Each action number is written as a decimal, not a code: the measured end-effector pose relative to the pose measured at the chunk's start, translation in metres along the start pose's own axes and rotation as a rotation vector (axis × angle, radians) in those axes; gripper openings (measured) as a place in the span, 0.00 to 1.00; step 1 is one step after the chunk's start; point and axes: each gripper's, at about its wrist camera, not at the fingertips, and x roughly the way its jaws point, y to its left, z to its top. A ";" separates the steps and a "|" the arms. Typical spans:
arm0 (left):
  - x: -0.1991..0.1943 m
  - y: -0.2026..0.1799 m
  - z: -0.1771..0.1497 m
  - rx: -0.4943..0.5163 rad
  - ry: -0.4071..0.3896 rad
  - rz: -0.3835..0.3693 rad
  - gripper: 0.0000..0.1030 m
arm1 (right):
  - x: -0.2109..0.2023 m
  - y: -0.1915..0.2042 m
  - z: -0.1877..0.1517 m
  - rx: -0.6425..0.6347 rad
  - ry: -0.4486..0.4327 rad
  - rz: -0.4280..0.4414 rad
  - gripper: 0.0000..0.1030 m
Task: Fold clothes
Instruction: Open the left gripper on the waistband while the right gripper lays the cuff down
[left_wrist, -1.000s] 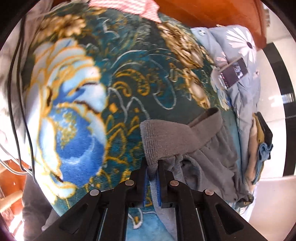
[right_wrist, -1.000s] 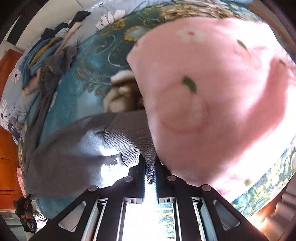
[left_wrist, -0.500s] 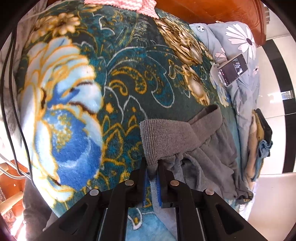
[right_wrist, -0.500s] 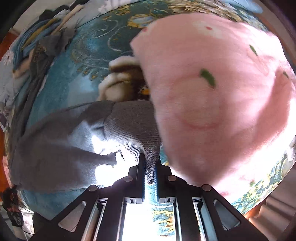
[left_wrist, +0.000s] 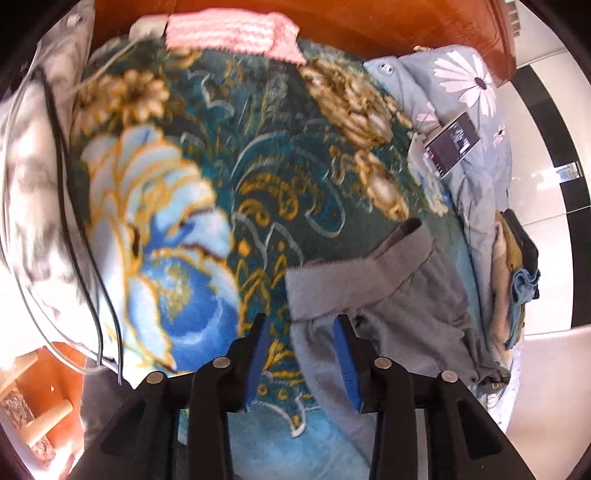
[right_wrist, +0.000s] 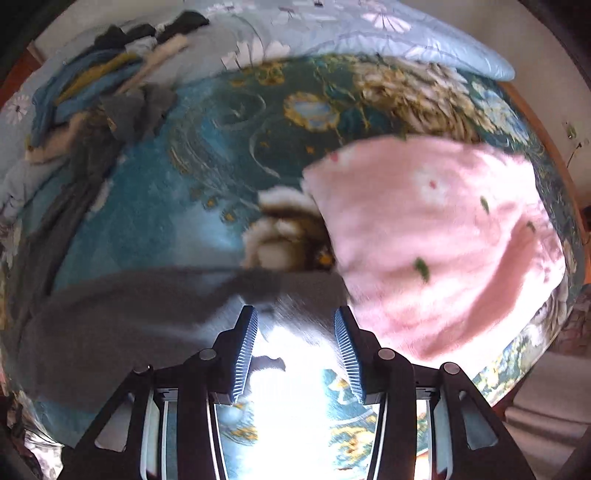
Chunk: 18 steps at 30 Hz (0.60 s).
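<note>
Left hand-held gripper (left_wrist: 300, 347): jaws spread wide, blue ribbed pads facing each other, nothing clamped. Grey garment (left_wrist: 373, 295) lies on the bed just ahead and to the right; its ribbed knit band, a thick flat strip, runs diagonally up and right from the gap between the fingers, and softer, rumpled grey fabric passes under the right finger. Beneath it, a plush fleece blanket (left_wrist: 207, 206), teal with gold scrolls and a large blue flower. Farther back: a pink-and-white knitted piece (left_wrist: 231, 31), a pale blue daisy-print quilt (left_wrist: 469, 85) with a phone (left_wrist: 451, 144) lying on it, and a pile of clothes (left_wrist: 515, 273) at the right edge.

Right hand-held gripper (right_wrist: 295, 350): jaws likewise apart, serrated pads, holding nothing. Same grey garment (right_wrist: 122, 310) spreads flat to the left, its ribbed hem lying between and just beyond the fingertips, partly washed out by glare. Fluffy pink fleece item (right_wrist: 443, 243) with small green and white flecks lies just right, touching the hem's edge. View is motion-blurred.
</note>
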 end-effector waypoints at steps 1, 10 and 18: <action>0.001 -0.005 0.004 0.001 -0.004 -0.007 0.43 | 0.000 0.007 0.009 0.016 -0.016 0.045 0.44; 0.045 -0.079 0.020 0.115 0.043 -0.012 0.50 | 0.062 0.103 0.085 0.085 -0.022 0.384 0.45; 0.076 -0.091 0.008 0.162 0.077 0.030 0.54 | 0.108 0.164 0.172 0.045 -0.087 0.411 0.50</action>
